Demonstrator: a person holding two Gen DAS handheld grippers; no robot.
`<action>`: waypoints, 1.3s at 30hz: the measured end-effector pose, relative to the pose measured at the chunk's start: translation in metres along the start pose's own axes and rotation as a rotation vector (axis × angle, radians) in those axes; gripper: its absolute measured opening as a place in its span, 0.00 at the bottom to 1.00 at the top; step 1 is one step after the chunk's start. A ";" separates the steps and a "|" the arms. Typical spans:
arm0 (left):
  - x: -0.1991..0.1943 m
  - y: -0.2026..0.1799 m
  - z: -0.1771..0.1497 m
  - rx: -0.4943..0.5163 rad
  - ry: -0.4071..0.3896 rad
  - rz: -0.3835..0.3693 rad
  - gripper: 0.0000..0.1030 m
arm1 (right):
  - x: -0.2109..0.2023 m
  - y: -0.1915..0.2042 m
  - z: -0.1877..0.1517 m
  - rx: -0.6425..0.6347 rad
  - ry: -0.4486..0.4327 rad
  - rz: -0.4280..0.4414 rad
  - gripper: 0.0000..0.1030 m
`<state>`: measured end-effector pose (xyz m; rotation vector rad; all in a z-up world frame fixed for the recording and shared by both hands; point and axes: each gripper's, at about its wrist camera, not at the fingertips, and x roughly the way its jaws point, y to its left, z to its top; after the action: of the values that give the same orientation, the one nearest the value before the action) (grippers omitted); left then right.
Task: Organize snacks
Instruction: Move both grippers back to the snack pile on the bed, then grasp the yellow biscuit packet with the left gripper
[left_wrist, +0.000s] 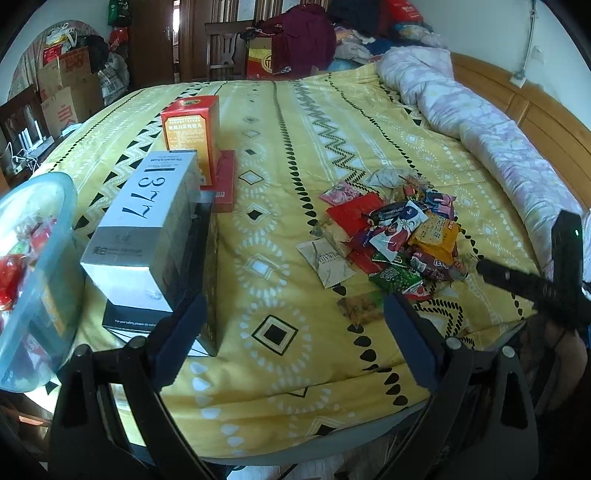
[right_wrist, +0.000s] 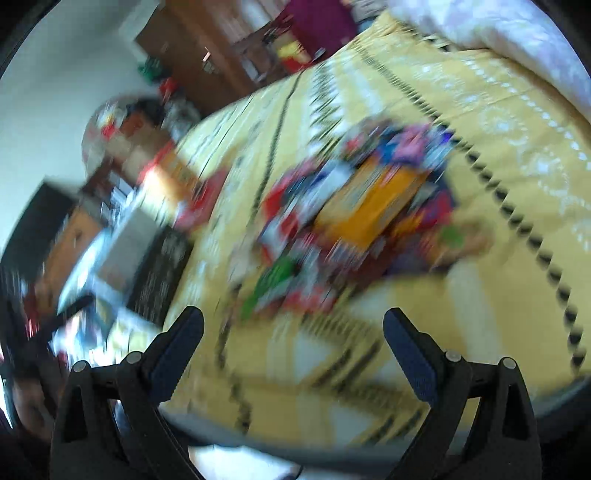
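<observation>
A pile of snack packets (left_wrist: 402, 240) lies on the yellow patterned bedspread (left_wrist: 280, 206), right of centre in the left wrist view. A clear plastic container (left_wrist: 33, 266) with red-wrapped snacks inside sits at the far left. My left gripper (left_wrist: 295, 343) is open and empty above the near part of the bed. The right gripper's body (left_wrist: 554, 273) shows at the right edge, beside the pile. In the blurred right wrist view my right gripper (right_wrist: 293, 350) is open and empty, with the snack pile (right_wrist: 362, 221) just ahead of it.
A white box marked 377 (left_wrist: 147, 229) lies on a dark box at the left, with an orange-red box (left_wrist: 194, 133) standing behind it. A rolled lilac quilt (left_wrist: 480, 122) runs along the wooden headboard. Cartons, bags and clothes crowd the far side.
</observation>
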<state>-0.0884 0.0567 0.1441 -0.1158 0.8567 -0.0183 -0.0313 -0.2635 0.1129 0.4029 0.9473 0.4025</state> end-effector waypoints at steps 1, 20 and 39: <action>0.002 -0.003 0.000 0.005 0.005 0.002 0.94 | 0.005 -0.011 0.011 0.036 -0.007 0.004 0.96; 0.014 -0.024 -0.007 0.060 0.053 0.024 0.94 | 0.074 -0.032 0.069 0.014 0.045 0.018 0.29; 0.002 0.002 -0.033 -0.026 0.074 0.037 0.94 | 0.074 0.095 0.000 -0.358 0.120 0.048 0.31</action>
<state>-0.1121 0.0551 0.1208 -0.1244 0.9327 0.0231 -0.0071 -0.1454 0.1093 0.0758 0.9599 0.6330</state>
